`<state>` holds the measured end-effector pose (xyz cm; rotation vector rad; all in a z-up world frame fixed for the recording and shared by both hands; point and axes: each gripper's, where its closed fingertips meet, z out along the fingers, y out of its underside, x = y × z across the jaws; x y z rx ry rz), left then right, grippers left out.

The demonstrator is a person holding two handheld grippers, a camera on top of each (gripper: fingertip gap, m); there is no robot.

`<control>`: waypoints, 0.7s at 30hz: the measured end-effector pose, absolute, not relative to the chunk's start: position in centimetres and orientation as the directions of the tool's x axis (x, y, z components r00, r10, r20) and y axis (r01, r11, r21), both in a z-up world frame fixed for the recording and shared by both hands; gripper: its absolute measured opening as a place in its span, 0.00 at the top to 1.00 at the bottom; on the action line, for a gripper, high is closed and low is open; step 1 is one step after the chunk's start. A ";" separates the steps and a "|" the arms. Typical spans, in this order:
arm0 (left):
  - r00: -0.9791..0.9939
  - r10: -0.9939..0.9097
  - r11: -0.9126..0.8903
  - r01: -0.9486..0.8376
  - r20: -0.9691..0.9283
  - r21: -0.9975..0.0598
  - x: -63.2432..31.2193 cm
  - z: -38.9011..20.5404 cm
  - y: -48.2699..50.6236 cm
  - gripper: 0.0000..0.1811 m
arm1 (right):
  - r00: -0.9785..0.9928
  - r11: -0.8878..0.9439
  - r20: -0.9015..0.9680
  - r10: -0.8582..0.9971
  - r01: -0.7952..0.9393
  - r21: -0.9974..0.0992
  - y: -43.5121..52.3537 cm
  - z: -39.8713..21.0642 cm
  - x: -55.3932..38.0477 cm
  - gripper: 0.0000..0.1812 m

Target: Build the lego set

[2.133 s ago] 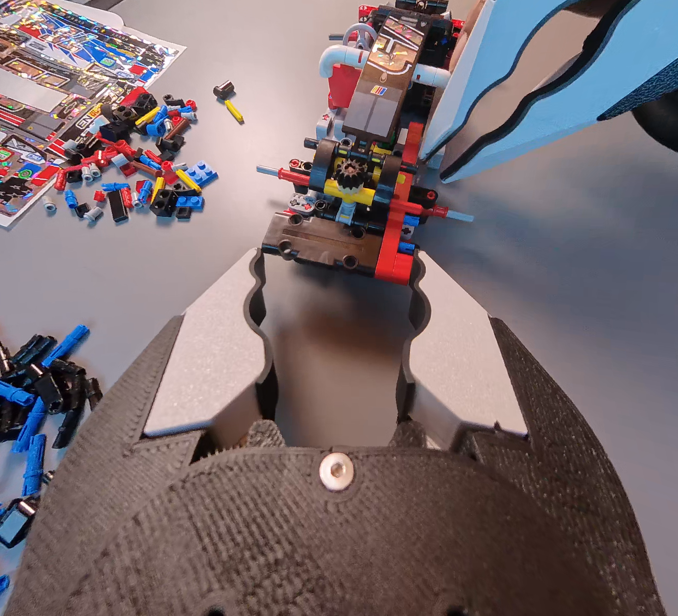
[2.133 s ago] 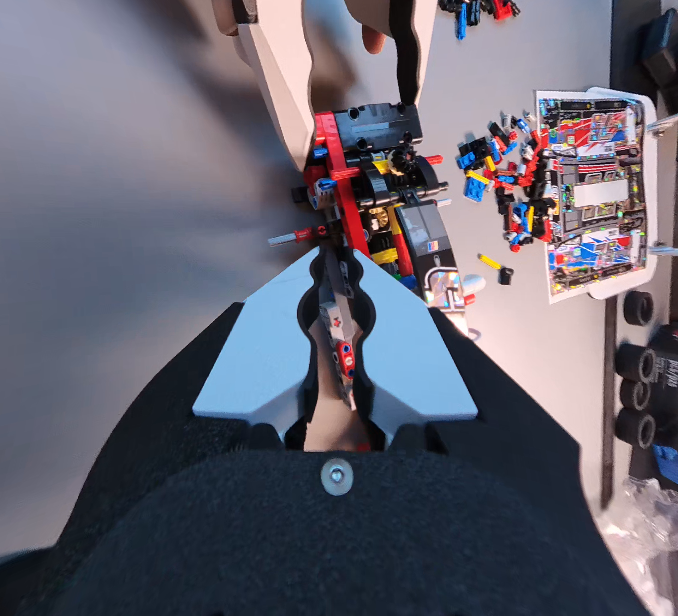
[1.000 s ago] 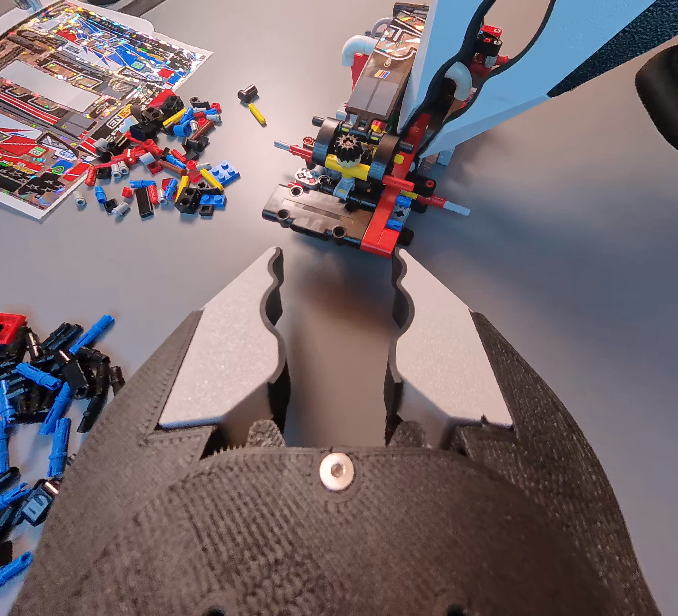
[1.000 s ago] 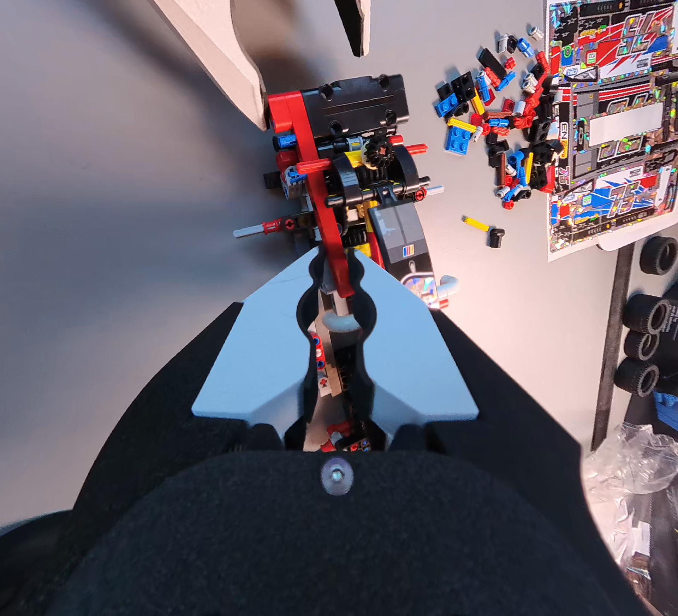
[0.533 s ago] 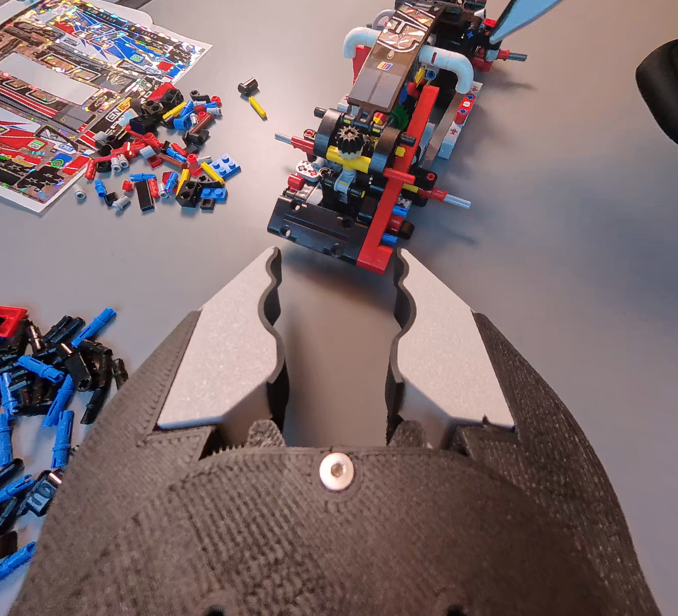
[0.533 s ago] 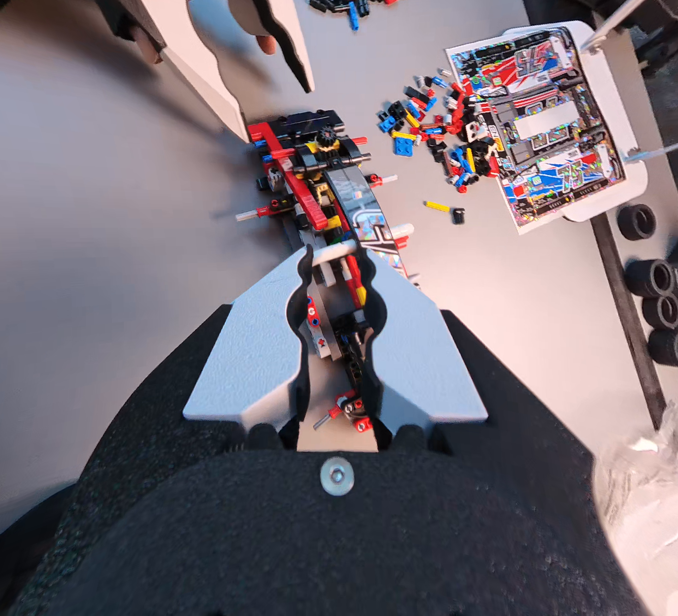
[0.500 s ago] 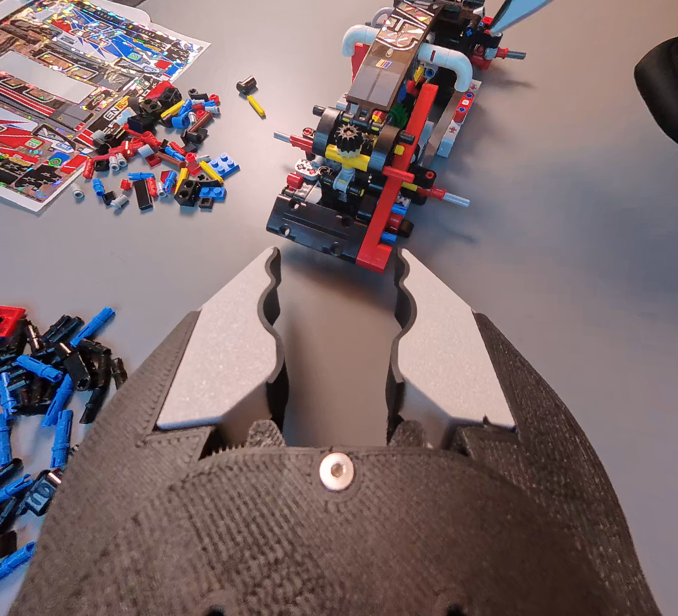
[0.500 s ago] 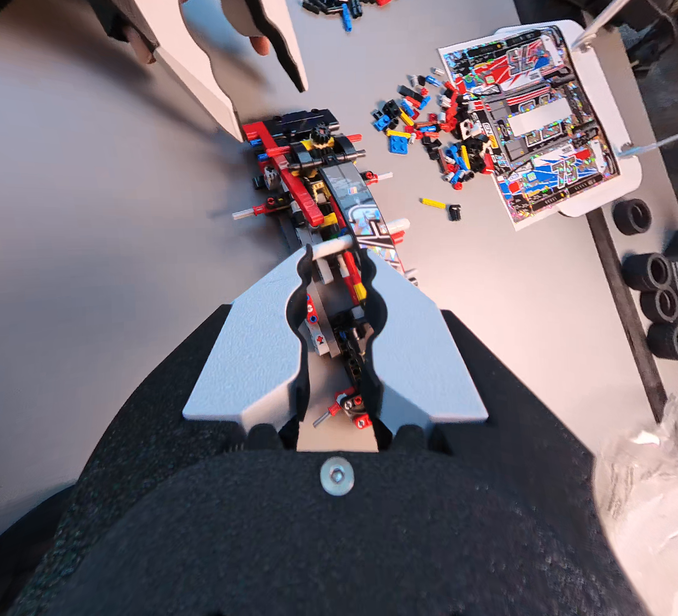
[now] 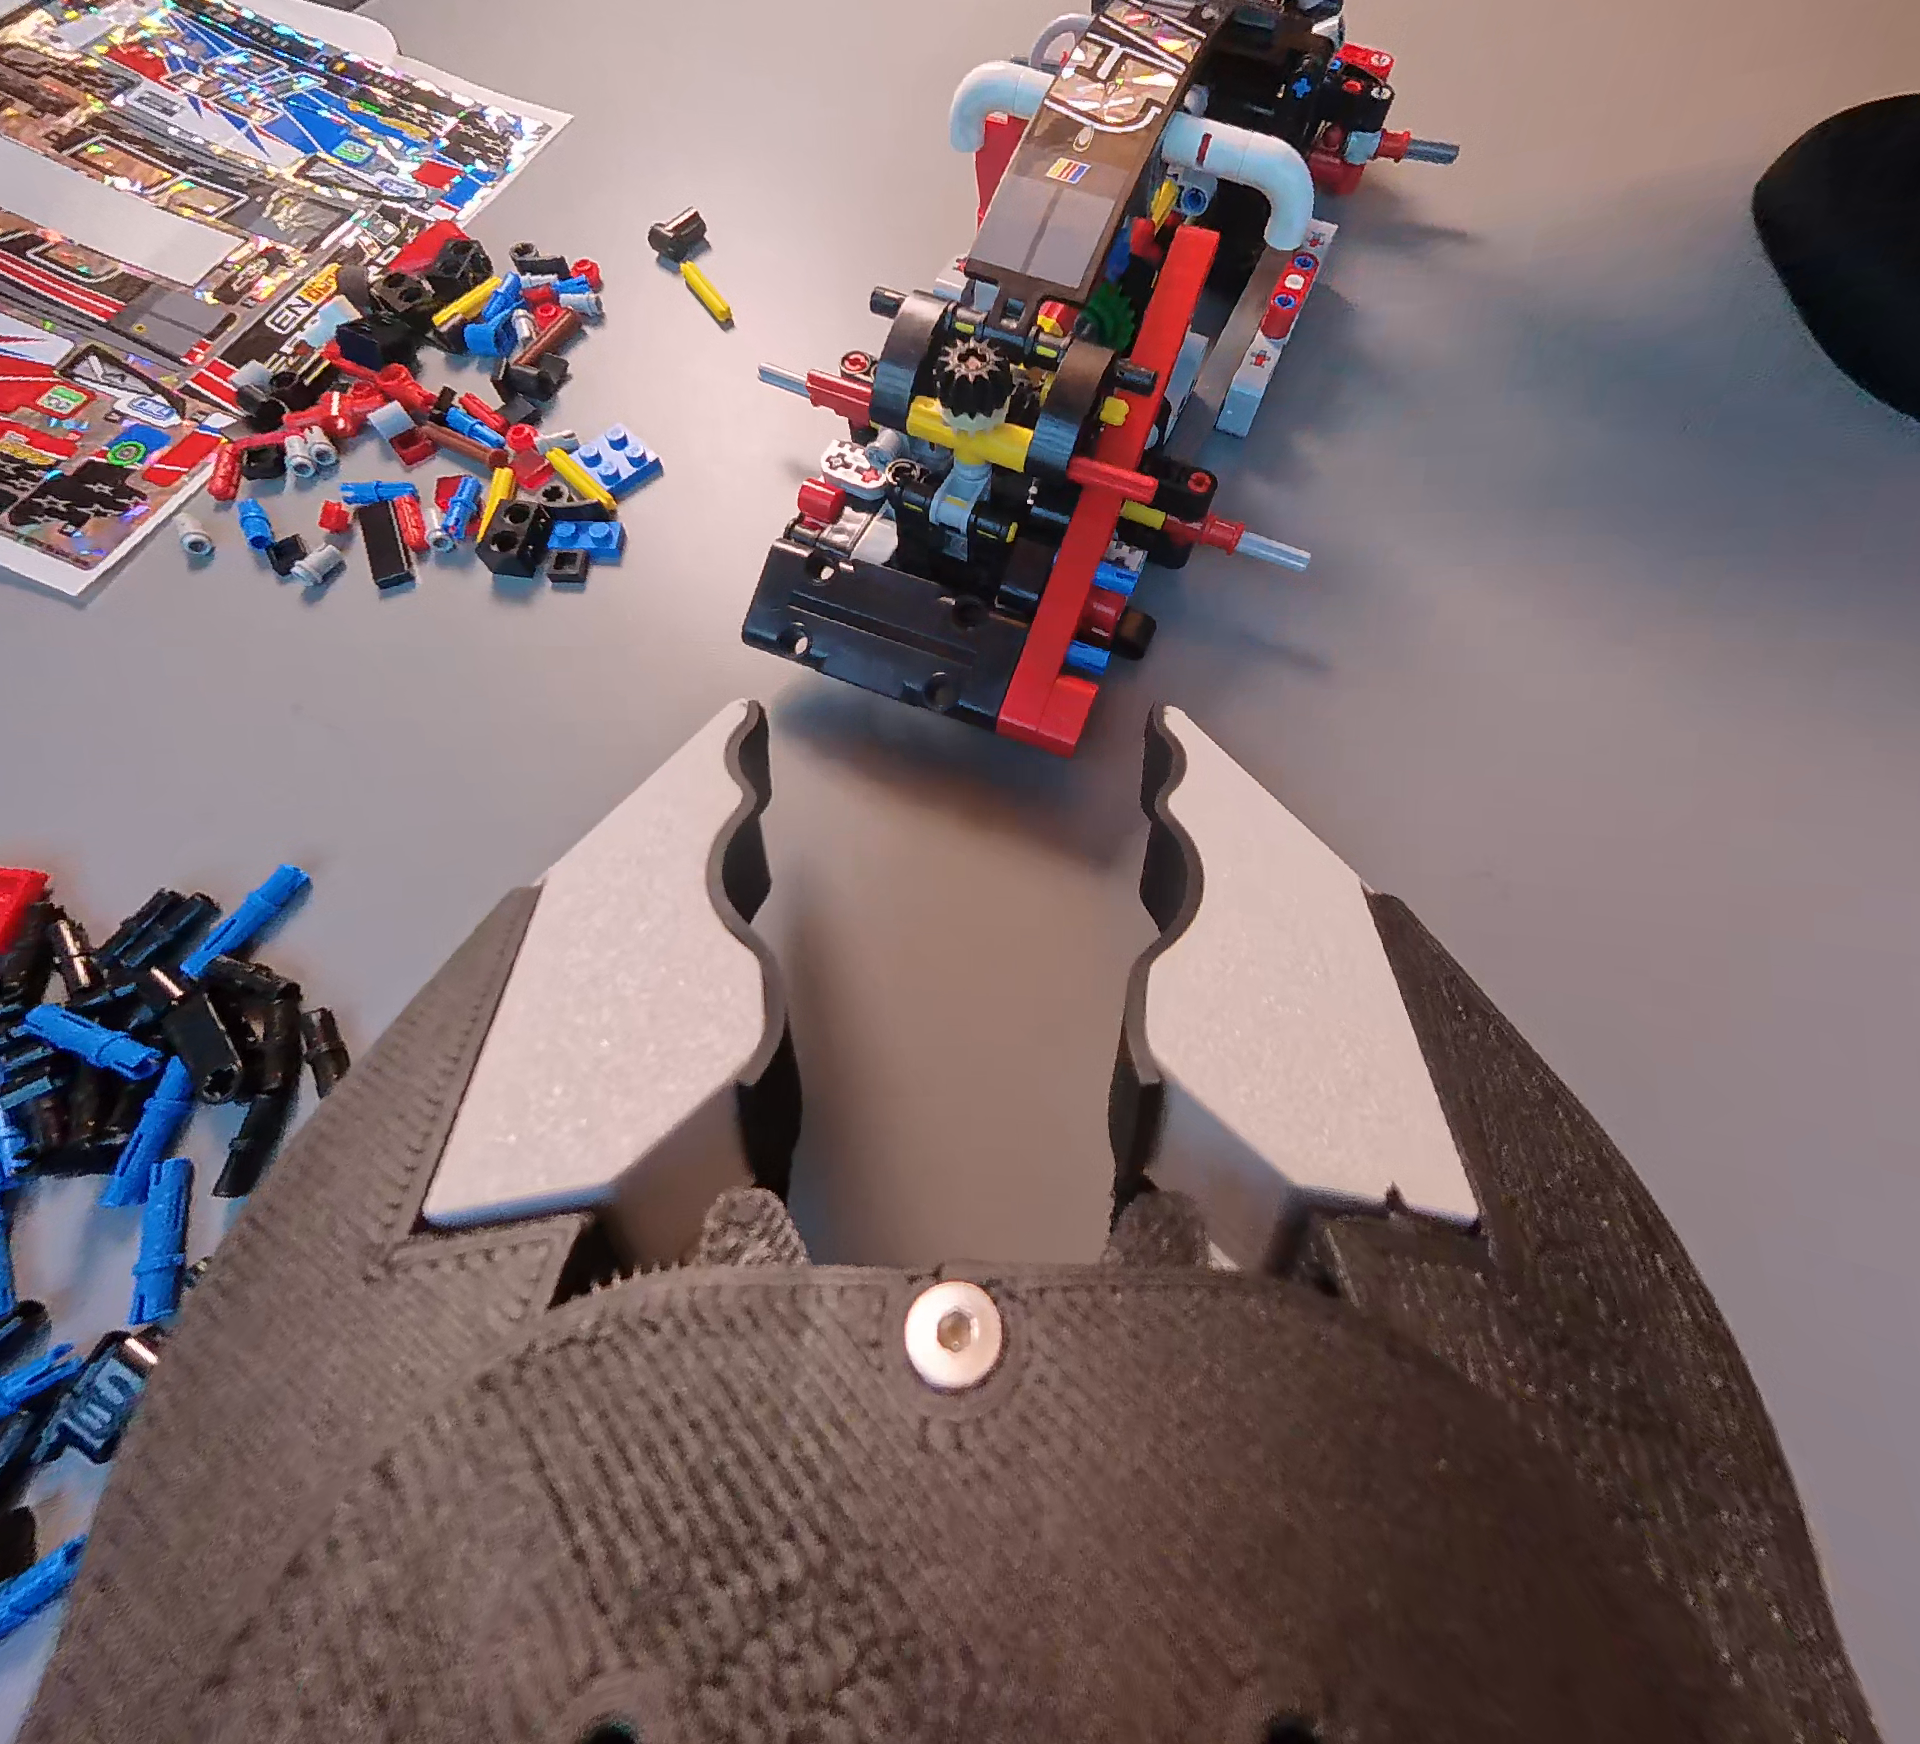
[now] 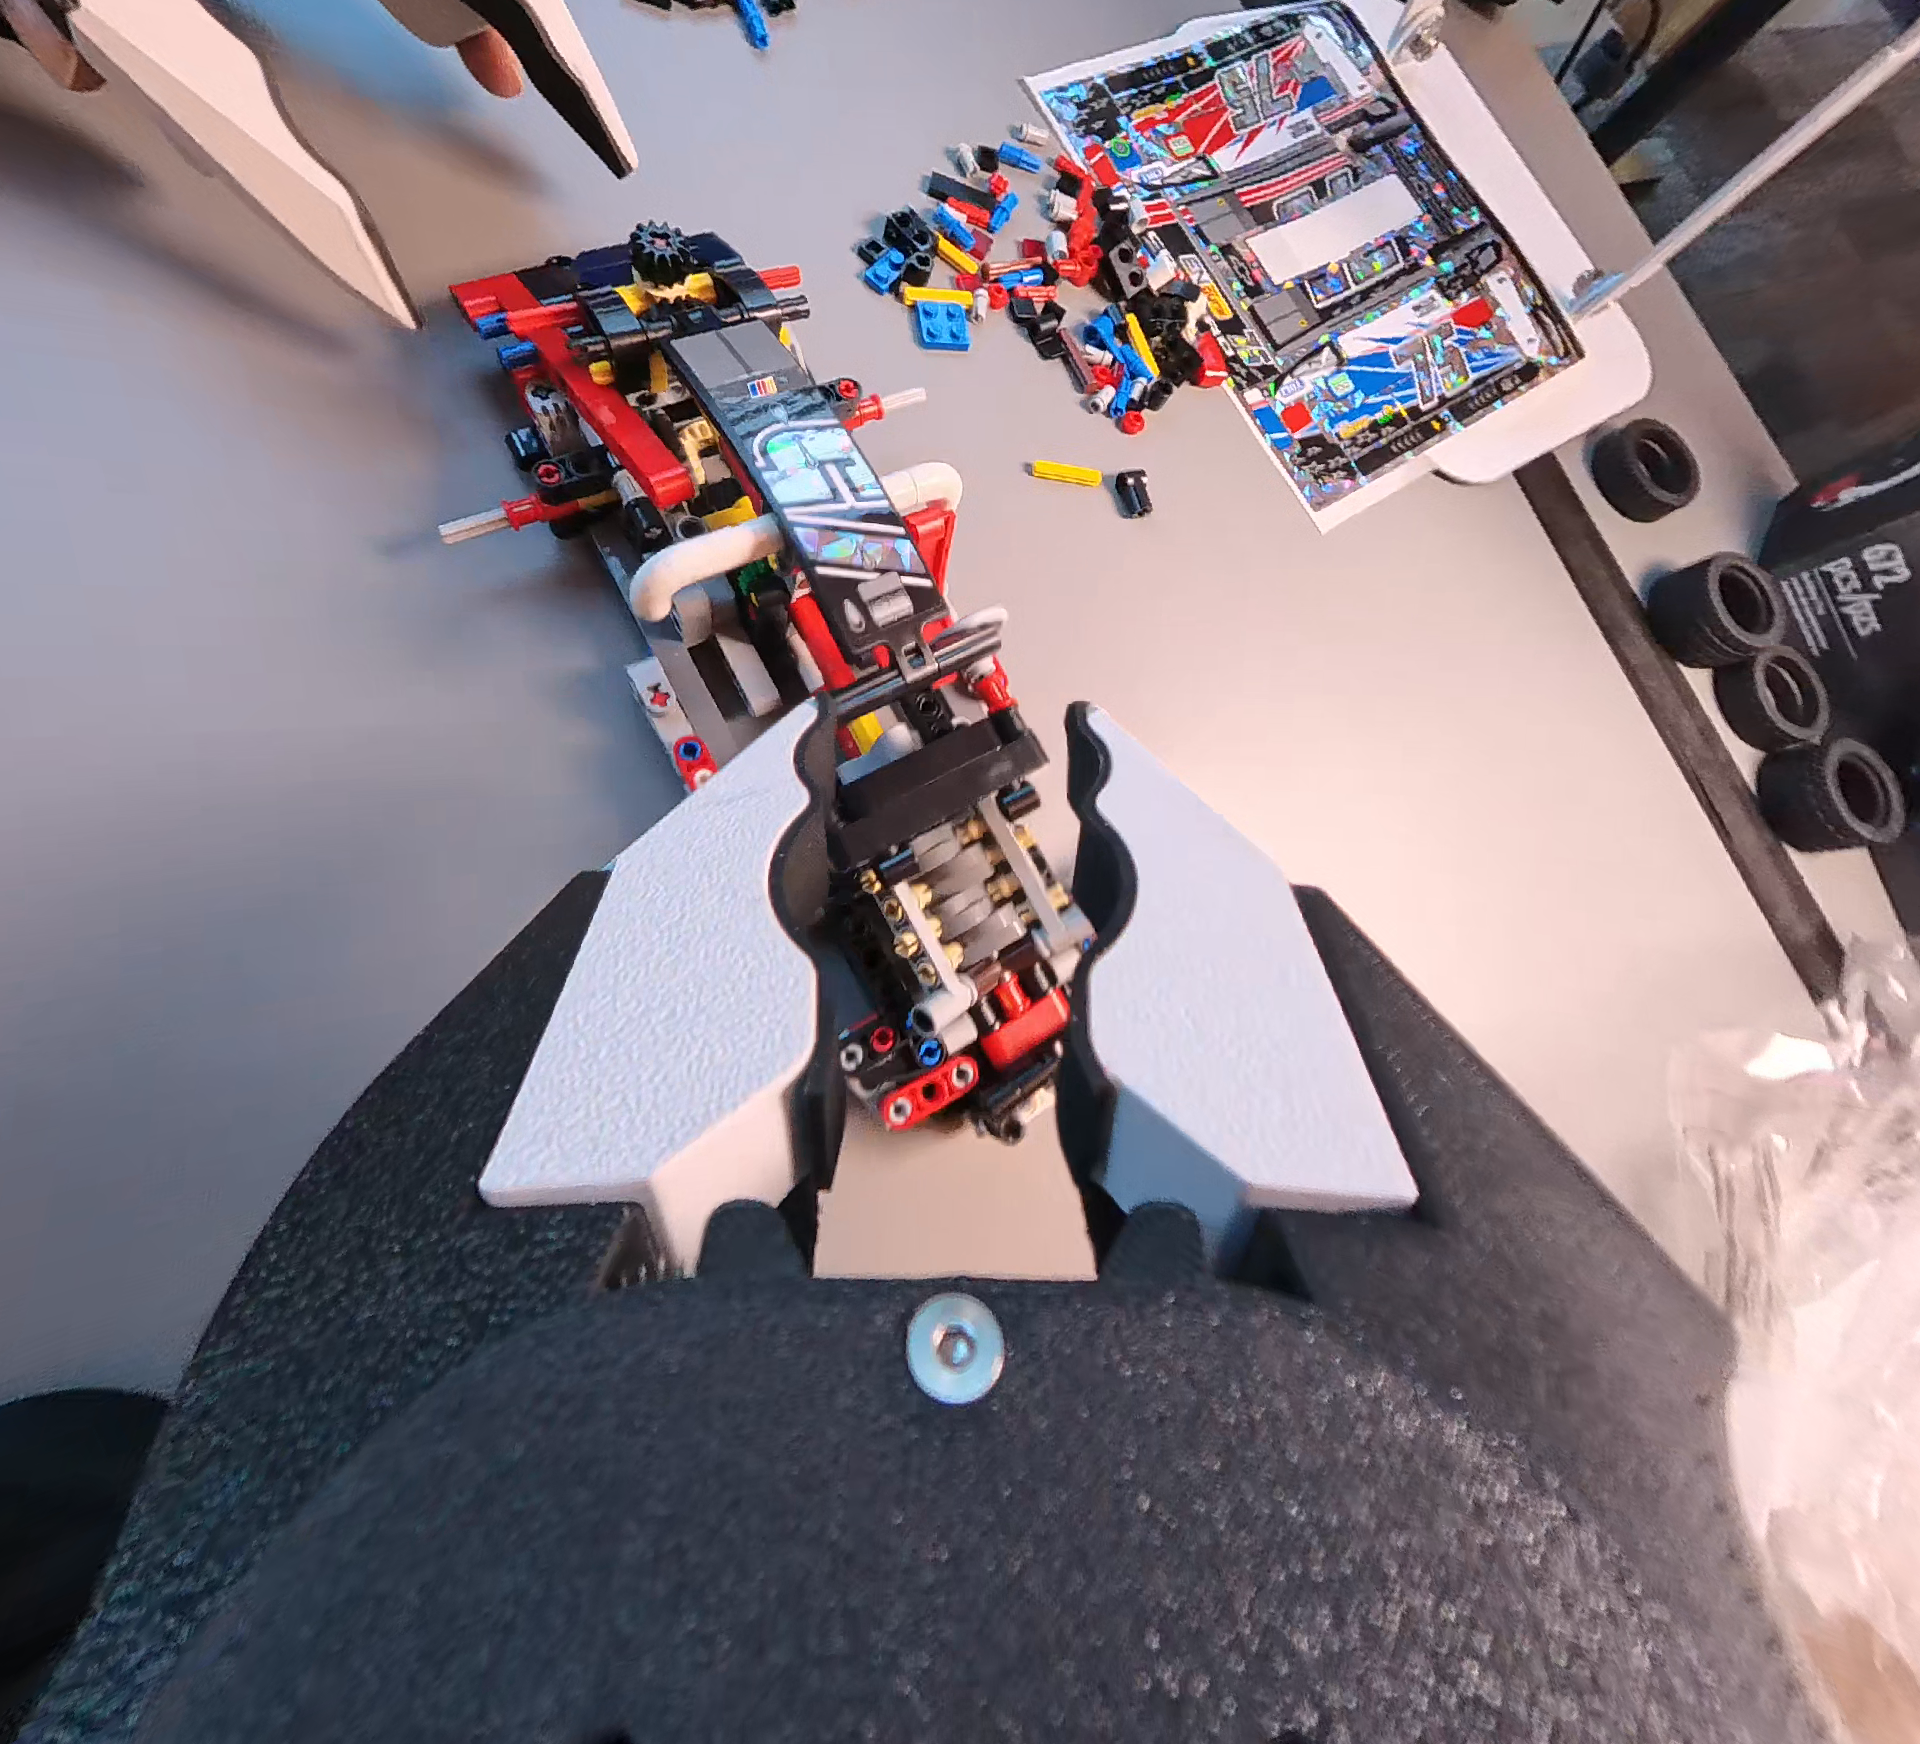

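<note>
- The half-built lego car (image 9: 1049, 385) sits flat on the grey table (image 9: 1558, 759), long black and red chassis with a shiny stickered panel on top.
- Left gripper (image 9: 951, 728) is spread wide with nothing in it; the black rear end of the car lies just ahead of its fingertips, not touching.
- Right gripper (image 10: 940, 738) has its fingers either side of the car's other end, the grey engine block (image 10: 977, 905) sitting in the gap. Jaws look parted; can't really tell if the pads are pressing it.
- Off to the left of the left fingers: a scatter of small loose pieces (image 9: 436, 416) beside the sticker sheet (image 9: 177, 208), plus a heap of blue and black pins (image 9: 135, 1050) nearer the gripper body.
- A lone yellow axle (image 9: 709, 292) lies between the scatter and the car.
- Black tyres (image 10: 1766, 686) sit right of the right fingers.
</note>
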<state>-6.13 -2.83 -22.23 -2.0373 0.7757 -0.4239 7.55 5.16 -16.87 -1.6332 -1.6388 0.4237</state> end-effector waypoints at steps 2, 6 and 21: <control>0.743 -0.669 -0.406 -0.365 0.001 -0.838 -6.1 -22.2 -2.9 0.60 | 0.067 0.157 0.286 0.956 0.706 -0.691 5.1 -17.3 6.5 0.77; 0.739 -0.674 -0.402 -0.360 0.006 -0.842 -6.1 -22.1 -2.9 0.59 | -0.127 0.311 0.340 0.932 0.761 -0.569 3.9 -18.5 4.2 0.77; 0.646 -0.762 -0.390 -0.394 0.051 -0.833 -5.3 -22.4 -4.7 0.52 | -0.761 0.887 0.468 0.449 0.444 -0.128 4.7 -20.0 2.0 0.89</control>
